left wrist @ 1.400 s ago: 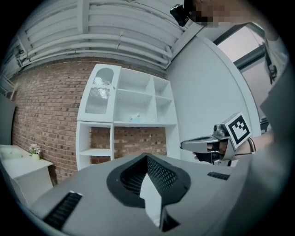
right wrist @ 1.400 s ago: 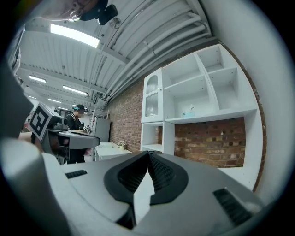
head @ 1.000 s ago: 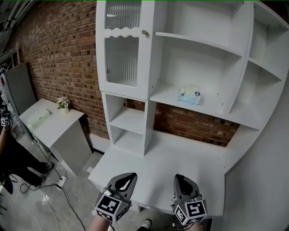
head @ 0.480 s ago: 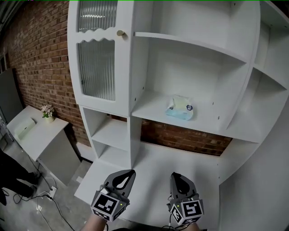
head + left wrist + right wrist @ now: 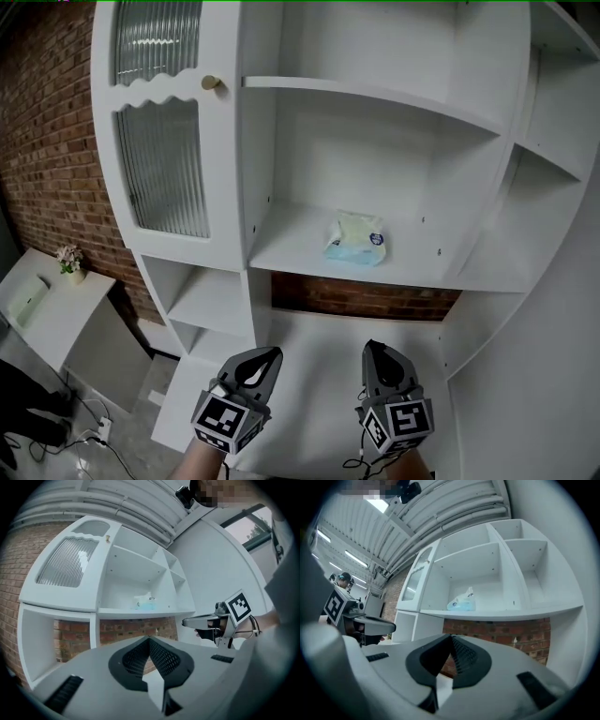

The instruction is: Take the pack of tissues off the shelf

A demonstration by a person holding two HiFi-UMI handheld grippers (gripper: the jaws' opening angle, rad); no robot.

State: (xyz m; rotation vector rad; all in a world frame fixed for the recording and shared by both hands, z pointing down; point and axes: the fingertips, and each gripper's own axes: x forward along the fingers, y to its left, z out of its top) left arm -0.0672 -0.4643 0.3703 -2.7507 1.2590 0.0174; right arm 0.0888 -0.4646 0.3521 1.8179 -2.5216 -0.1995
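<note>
Lying on the middle shelf (image 5: 291,251) of a white wall unit, the pack of tissues (image 5: 355,238) is seen untouched in its pale blue wrapper. Well below it, the left gripper (image 5: 267,358) and the right gripper (image 5: 375,352) are held side by side over the unit's lower counter (image 5: 319,337), both pointed towards the shelf. The jaws of each are pressed together at the tips, and nothing is held between them. The pack is placed above and ahead of both, slightly nearer the right gripper's line. A ribbed glass door (image 5: 159,169) is seen left of the shelf.
</note>
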